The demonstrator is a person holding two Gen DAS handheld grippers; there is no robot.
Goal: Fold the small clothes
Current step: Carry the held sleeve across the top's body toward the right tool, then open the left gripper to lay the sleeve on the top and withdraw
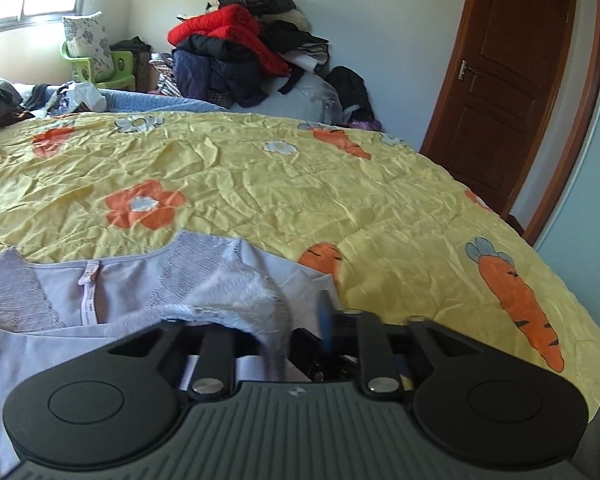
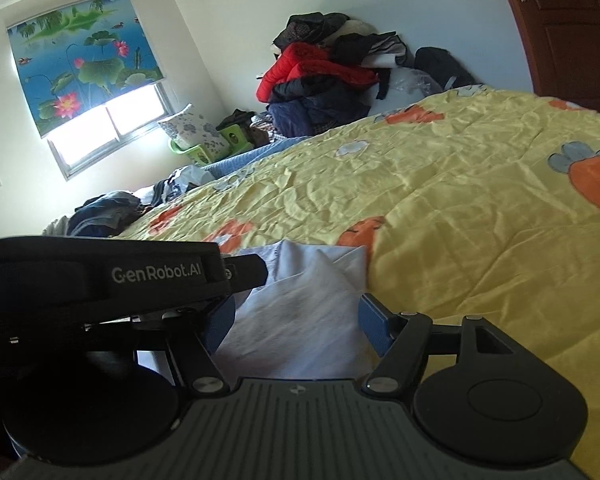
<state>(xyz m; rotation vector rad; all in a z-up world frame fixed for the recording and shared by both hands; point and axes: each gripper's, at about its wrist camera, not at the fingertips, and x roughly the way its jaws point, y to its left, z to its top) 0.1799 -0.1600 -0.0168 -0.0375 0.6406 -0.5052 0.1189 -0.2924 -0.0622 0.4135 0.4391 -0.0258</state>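
Grey ribbed gripper body fills bottom of both wrist views, black linkages ahead. Left gripper: jaws partly apart, lacy sleeve of lilac top bunched betw. them, one blue pad showing; can't tell if pads press the cloth or just bracket it, looks loose. Right gripper: blue pads spread wide either side of pale fabric fold, no visible pinch, cloth lying slack in the gap. Lilac top lies on yellow carrot-print quilt at near edge of bed, neckline + label facing up, sleeve flipped inward over body; right side of garment seen from right wrist as folded flap. Left gripper body crosses left of right-wrist view, so both tools close together over same side. Step, prob.: sleeve/side fold-in just laid, release phase. Next needs: clear jaws w/o dragging lace, then re-grip at hem or other side, keep fold edge straight. Clothes pile at far wall, well apart, not involved.
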